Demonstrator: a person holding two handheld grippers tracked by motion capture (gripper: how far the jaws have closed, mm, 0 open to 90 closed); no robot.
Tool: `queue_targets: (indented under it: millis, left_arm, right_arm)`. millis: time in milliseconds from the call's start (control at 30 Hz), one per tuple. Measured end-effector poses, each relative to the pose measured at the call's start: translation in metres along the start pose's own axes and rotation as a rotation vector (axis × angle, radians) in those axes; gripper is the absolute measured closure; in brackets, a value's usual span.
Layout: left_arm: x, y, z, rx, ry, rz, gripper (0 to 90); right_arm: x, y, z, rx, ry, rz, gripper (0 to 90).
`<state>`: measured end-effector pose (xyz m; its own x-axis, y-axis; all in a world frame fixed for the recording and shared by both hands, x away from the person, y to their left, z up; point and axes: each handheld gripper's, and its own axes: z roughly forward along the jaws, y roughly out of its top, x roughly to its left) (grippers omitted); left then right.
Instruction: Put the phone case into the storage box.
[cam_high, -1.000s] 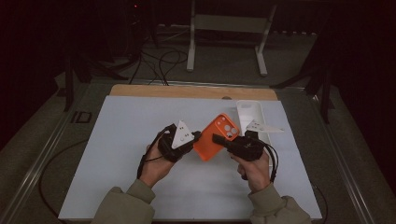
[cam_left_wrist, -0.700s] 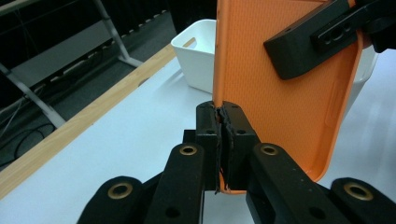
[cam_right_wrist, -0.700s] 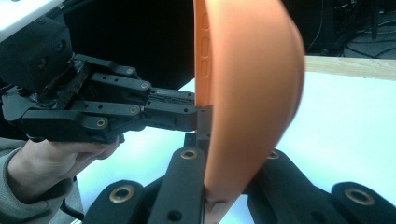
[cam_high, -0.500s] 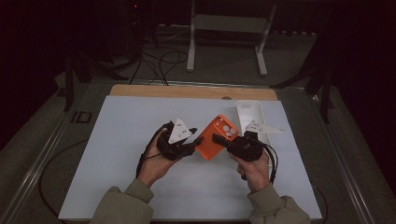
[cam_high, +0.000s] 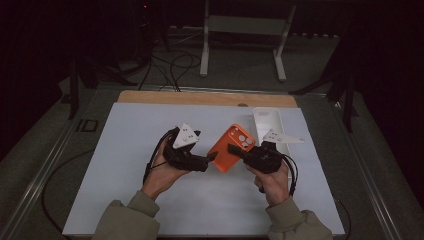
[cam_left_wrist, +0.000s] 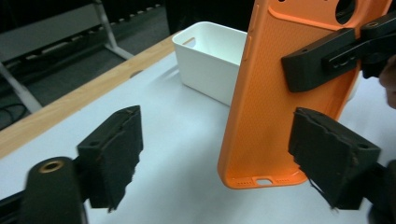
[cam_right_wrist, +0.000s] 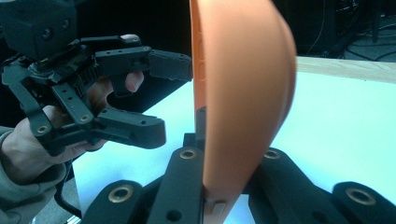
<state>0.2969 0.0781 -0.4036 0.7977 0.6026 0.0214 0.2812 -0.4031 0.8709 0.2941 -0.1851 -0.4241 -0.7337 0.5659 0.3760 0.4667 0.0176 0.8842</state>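
Observation:
An orange phone case hangs tilted above the white table, camera cut-out at the far end. My right gripper is shut on its right edge; in the right gripper view the case stands edge-on between my jaws. My left gripper sits at the case's lower left end. Its jaws have just been opening and now stand wide. The case's bottom end lies between them, nearer the right pad, with neither pad pressing on it. The left gripper also shows beside the case.
A white open bin stands at the table's back right, just behind the right hand; it appears again as the white bin. A wooden strip edges the table's far side. Beyond it on the floor are a metal stand and cables.
The left gripper, earlier closed at the case's lower left end, has spread its jaws off it. The right gripper and the case have stayed put.

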Motion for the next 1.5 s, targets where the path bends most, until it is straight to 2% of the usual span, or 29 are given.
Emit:
queue_targets:
  millis: [33,167,467,667,700,800,833,933,1133,1200,1233,1500]
  left_arm:
    - [0.001,0.0,-0.001,0.0,-0.02,-0.006,15.4]
    - [0.003,-0.001,-0.004,-0.005,-0.045,-0.014,11.8]
    - [0.007,-0.002,-0.005,0.012,-0.055,-0.018,11.1]
    - [0.009,-0.005,-0.005,0.014,-0.11,-0.028,12.4]
    - [0.01,-0.006,-0.004,0.014,-0.117,-0.028,12.7]
    - [0.012,-0.008,-0.004,0.017,-0.139,-0.034,13.0]
    - [0.012,-0.009,-0.004,0.016,-0.152,-0.04,13.0]
    - [0.013,-0.009,-0.004,0.015,-0.166,-0.046,13.3]
    - [0.012,-0.01,-0.001,0.031,-0.201,-0.044,13.9]
    - [0.011,-0.01,0.0,0.035,-0.227,-0.046,13.9]
    - [0.01,-0.01,0.001,0.039,-0.239,-0.039,14.1]
    - [0.008,-0.011,0.003,0.044,-0.293,-0.017,15.4]
  right_arm:
    - [0.0,0.0,-0.001,-0.002,0.002,-0.004,86.1]
    - [-0.001,0.0,-0.004,-0.005,-0.001,-0.006,86.2]
    - [-0.002,0.0,-0.007,-0.008,0.009,-0.012,86.0]
    - [0.0,0.0,-0.009,-0.016,0.037,-0.034,86.0]
    - [0.001,0.0,-0.01,-0.02,0.059,-0.035,85.9]
    - [0.002,0.001,-0.01,-0.022,0.073,-0.042,85.8]
    - [0.003,0.001,-0.011,-0.021,0.082,-0.058,85.8]
    - [0.004,0.001,-0.011,-0.018,0.092,-0.064,85.8]
    - [0.009,0.002,-0.009,-0.021,0.135,-0.091,85.8]
    - [0.01,0.003,-0.008,-0.019,0.148,-0.101,85.6]
    - [0.011,0.004,-0.007,-0.017,0.164,-0.107,85.6]
    - [0.013,0.004,-0.006,-0.015,0.202,-0.117,85.5]
